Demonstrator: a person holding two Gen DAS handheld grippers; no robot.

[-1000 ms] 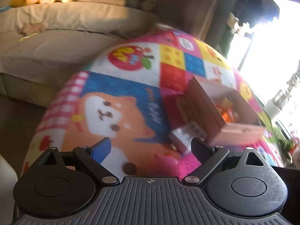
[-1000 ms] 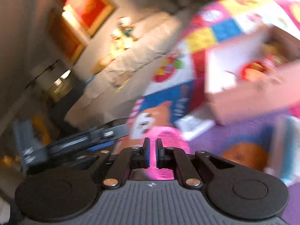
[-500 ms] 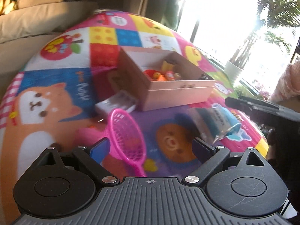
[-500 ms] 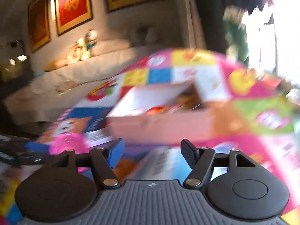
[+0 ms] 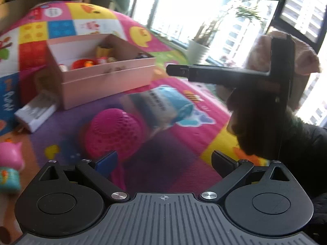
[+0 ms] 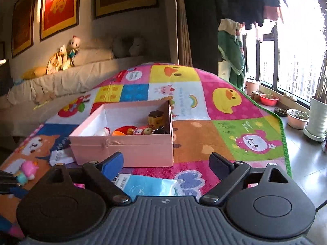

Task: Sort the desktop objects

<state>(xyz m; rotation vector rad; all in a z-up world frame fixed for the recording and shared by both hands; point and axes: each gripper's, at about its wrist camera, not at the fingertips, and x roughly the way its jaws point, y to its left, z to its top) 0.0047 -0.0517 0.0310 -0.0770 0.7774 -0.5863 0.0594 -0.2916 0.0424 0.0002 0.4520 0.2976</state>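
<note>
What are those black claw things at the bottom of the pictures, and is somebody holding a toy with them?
They are two grabbers with two fingers each, and a person holds one in each hand. Each has a camera looking out along its fingers. In one picture you see the left gripper, in the other the right gripper. Both are open and hold nothing. On the colourful play mat stands a pink box with small toys inside. In front of it lie a blue packet, a pink net, a white box and a pink pig toy.
</note>
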